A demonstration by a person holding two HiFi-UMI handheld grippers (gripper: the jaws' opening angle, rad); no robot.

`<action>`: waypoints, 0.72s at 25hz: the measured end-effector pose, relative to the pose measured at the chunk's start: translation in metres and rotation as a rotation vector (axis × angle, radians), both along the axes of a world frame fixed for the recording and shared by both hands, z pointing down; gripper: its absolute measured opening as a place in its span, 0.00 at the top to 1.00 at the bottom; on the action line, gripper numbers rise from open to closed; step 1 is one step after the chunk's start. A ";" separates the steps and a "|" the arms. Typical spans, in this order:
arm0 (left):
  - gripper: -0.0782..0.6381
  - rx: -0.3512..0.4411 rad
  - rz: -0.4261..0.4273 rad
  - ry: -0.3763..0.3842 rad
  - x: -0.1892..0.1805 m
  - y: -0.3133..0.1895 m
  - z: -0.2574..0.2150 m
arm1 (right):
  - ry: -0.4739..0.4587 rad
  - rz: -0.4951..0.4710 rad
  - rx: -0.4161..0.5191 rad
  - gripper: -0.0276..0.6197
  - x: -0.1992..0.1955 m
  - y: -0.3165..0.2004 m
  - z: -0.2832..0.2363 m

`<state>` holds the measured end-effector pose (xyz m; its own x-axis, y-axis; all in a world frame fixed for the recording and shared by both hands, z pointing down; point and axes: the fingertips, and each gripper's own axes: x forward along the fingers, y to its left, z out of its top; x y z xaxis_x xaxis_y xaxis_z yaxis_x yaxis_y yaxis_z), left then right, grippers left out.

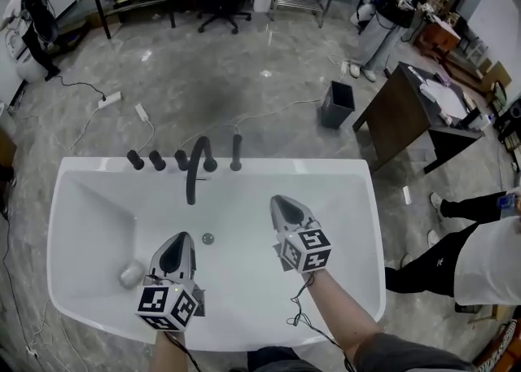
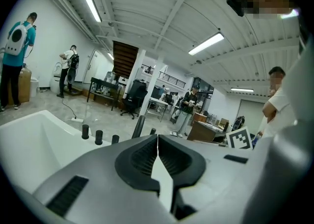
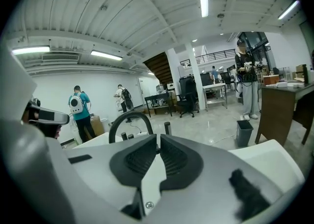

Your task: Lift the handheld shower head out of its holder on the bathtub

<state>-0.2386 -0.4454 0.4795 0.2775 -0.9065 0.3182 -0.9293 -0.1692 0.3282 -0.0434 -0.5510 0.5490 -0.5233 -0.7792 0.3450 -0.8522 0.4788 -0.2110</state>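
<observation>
The handheld shower head [image 1: 236,152] is a slim black wand that stands upright in its holder on the far rim of the white bathtub [image 1: 342,168], right of the arched black spout [image 1: 195,168]. It also shows in the right gripper view as a short black post [image 3: 167,128] beside the spout [image 3: 128,119]. My left gripper [image 1: 181,238] hovers over the tub's basin near the drain [image 1: 207,238], its jaws shut and empty [image 2: 157,138]. My right gripper [image 1: 281,203] is over the basin further right, well short of the wand, also shut with nothing in it [image 3: 158,149].
Black knobs [image 1: 157,160] line the rim left of the spout. A grey lump [image 1: 130,274] lies in the tub's left end. Beyond the tub are a black bin [image 1: 336,104], a brown desk [image 1: 407,114] and floor cables. A person [image 1: 476,256] stands at the right.
</observation>
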 end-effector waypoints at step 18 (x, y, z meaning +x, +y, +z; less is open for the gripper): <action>0.87 -0.026 -0.058 -0.075 -0.039 -0.083 0.088 | 0.029 -0.010 -0.080 0.79 -0.053 -0.081 0.110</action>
<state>-0.2777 -0.5281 0.5670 0.1989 -0.9115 0.3599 -0.9595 -0.1064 0.2608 -0.0963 -0.6321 0.6593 -0.5196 -0.7436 0.4208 -0.8539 0.4695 -0.2246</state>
